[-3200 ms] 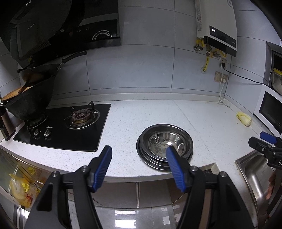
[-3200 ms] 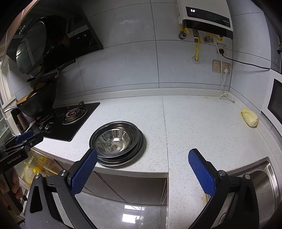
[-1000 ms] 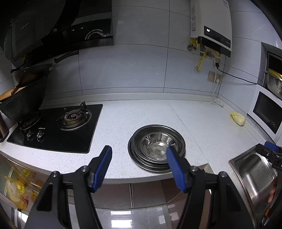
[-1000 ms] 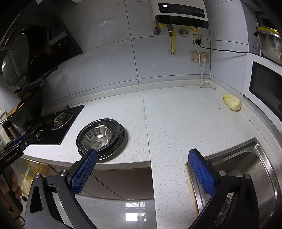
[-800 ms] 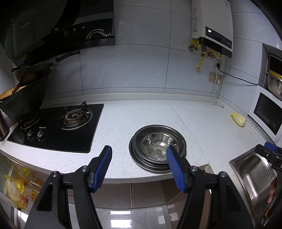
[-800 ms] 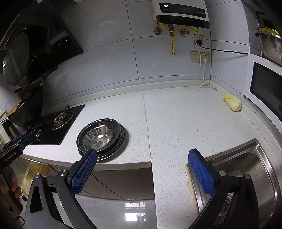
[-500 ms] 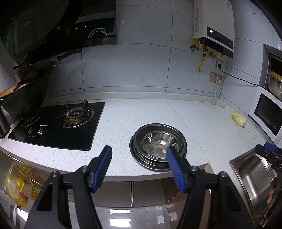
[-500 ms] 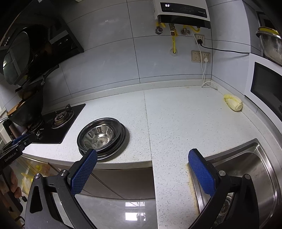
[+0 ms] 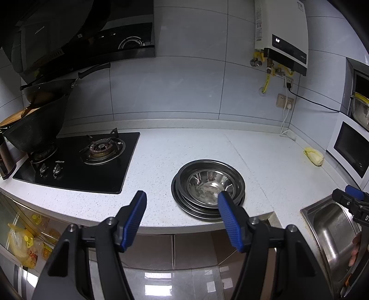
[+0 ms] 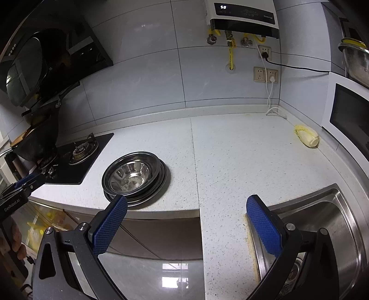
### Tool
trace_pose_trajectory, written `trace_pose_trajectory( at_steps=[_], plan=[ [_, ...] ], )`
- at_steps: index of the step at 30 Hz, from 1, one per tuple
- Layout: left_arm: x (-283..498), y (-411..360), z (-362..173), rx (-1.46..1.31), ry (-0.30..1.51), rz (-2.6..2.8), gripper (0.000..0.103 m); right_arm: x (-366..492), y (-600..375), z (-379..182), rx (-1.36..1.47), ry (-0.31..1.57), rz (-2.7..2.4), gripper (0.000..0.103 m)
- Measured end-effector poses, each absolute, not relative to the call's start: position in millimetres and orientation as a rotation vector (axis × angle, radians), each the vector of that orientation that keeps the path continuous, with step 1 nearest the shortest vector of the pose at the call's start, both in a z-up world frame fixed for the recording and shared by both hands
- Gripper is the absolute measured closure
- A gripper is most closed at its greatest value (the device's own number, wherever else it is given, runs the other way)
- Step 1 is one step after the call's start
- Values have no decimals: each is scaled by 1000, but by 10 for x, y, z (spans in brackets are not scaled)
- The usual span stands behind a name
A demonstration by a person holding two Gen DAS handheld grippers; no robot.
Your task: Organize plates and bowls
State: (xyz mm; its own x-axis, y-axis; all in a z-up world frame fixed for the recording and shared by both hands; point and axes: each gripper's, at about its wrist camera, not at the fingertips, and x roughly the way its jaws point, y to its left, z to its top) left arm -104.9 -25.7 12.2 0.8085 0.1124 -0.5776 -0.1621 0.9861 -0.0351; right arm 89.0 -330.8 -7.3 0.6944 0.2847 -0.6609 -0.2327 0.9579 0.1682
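A steel bowl (image 9: pixel 208 182) (image 10: pixel 130 174) sits nested on a stack of steel plates (image 9: pixel 196 208) (image 10: pixel 159 182) near the front edge of the white speckled counter (image 9: pixel 161 157) (image 10: pixel 230 157). My left gripper (image 9: pixel 182 203) hangs open in front of the counter edge, short of the stack, with nothing between its blue pads. My right gripper (image 10: pixel 186 207) is also open and empty, off the counter's front between the stack and the sink. Each gripper's tip shows at the edge of the other's view.
A black gas hob (image 9: pixel 78 161) with a wok (image 9: pixel 37 131) lies to the left. A steel sink (image 10: pixel 322 226) is at the right, a yellow object (image 10: pixel 306 137) and a microwave (image 10: pixel 348 115) behind it. A water heater (image 10: pixel 242 13) hangs on the tiled wall.
Over the first seconds both views drifted, the right one toward the sink. Within the last second nothing visibly changed; both grippers stay open and still.
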Motion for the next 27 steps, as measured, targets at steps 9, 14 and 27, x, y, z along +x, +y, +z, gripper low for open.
trace_pose_trajectory(
  at_steps=[9,14,27],
  plan=[
    [-1035,-298,119,-80,619,139,41,890,-3309,-64,65,749,296,2],
    [-1009,-318,113,-80,626,130,41,878,-3288,-54,63,749,297,2],
    [-935,-391,81,-73,638,106,41,860,-3332,-70,70,759,271,2]
  ],
)
